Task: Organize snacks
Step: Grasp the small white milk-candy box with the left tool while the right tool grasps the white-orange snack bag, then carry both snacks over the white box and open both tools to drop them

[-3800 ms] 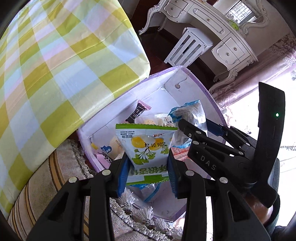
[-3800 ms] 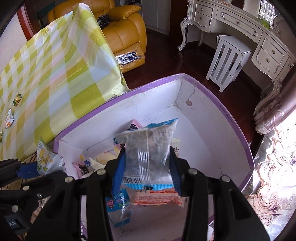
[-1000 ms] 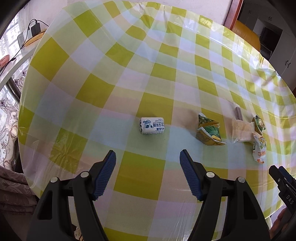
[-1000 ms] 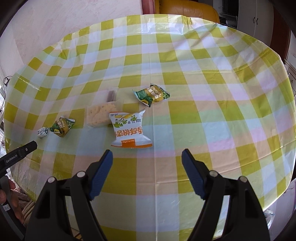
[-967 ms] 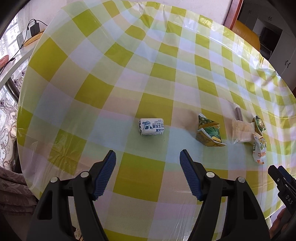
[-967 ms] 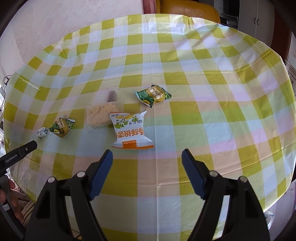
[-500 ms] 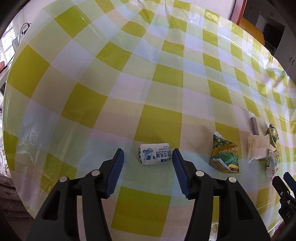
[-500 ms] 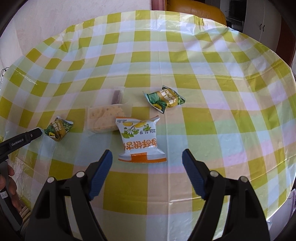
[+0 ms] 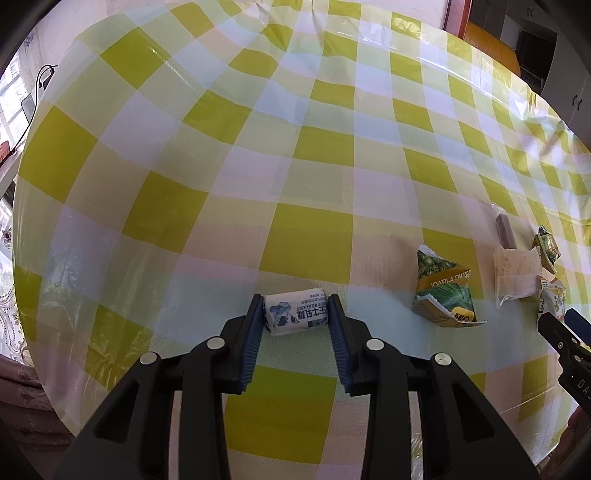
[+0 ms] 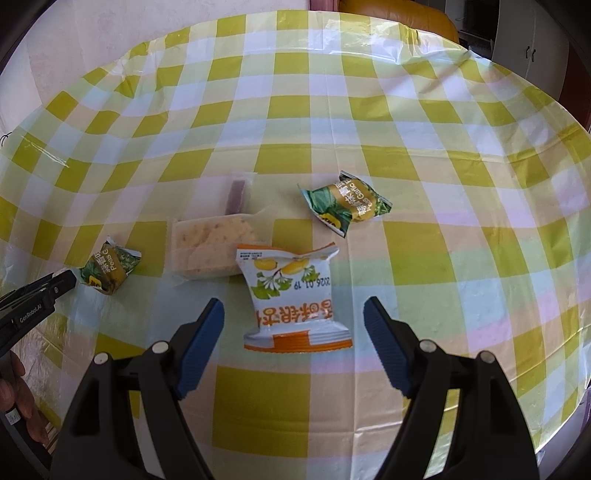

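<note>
The left tongs (image 9: 296,314) have just been closing and now pinch a small, glossy white roll-shaped packet (image 9: 296,312), its long axis crosswise between the ribbed blue pads. The right tongs (image 10: 293,325) gape wide, straddling a crinkly, flat, squarish pouch (image 10: 293,295) on the checked plastic-covered worktop (image 10: 332,147).

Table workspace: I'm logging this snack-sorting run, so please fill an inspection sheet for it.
Surface: round table under a yellow checked cloth, wrinkled.
Job's things: small white candy; white ginkgo packet; two green pea packets; clear cracker pack; purple bar.
Clutter: nothing seen.
Grippers: left gripper has just been closing, pads against the candy's ends; right gripper open, straddling the ginkgo packet.
Cables: black cable beyond the table's edge.
Surroundings: orange armchair, white cabinet.
</note>
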Demonstrator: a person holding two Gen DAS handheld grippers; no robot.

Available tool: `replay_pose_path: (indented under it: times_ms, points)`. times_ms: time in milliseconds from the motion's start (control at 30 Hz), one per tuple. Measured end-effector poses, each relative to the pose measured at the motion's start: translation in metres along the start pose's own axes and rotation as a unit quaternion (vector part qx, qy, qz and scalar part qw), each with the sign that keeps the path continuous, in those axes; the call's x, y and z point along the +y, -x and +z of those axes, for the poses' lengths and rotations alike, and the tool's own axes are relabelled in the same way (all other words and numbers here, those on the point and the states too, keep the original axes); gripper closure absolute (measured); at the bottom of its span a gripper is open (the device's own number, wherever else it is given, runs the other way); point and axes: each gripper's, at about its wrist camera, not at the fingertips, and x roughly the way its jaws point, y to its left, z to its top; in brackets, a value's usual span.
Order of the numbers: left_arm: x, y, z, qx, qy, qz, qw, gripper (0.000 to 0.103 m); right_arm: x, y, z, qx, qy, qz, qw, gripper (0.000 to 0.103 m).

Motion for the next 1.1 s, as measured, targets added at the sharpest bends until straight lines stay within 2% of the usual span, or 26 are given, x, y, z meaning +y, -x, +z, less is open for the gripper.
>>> replay_pose_path:
  times_ms: [367,400,433,567,967,1000,1100]
  points:
    - [-0.004,0.010,-0.015,0.006,0.000,-0.024,0.9997,0.069,0.002,-0.015,0.005,0.015,0.012,-0.005,1.000,0.025]
    - [-0.005,0.011,-0.016,0.007,-0.001,-0.026,0.9996,0.069,0.002,-0.016,0.004,0.017,0.015,-0.005,1.000,0.029]
    - [-0.006,0.011,-0.018,0.008,-0.002,-0.028,0.9996,0.069,0.003,-0.017,0.003,0.019,0.019,-0.006,1.000,0.038]
    - [-0.012,0.014,-0.020,0.008,-0.011,-0.030,0.9995,0.069,0.006,-0.014,0.001,0.017,0.025,-0.002,1.000,0.048]
    - [-0.033,0.037,-0.034,-0.001,-0.034,-0.033,0.9989,0.069,-0.001,0.004,-0.019,0.019,0.017,0.009,1.000,0.053]
    - [-0.035,0.040,-0.036,-0.002,-0.037,-0.034,0.9987,0.069,-0.003,0.008,-0.020,0.017,0.015,0.009,1.000,0.065]
    - [-0.043,0.048,-0.041,-0.003,-0.044,-0.039,0.9983,0.069,-0.008,0.018,-0.023,0.014,0.010,0.011,1.000,0.065]
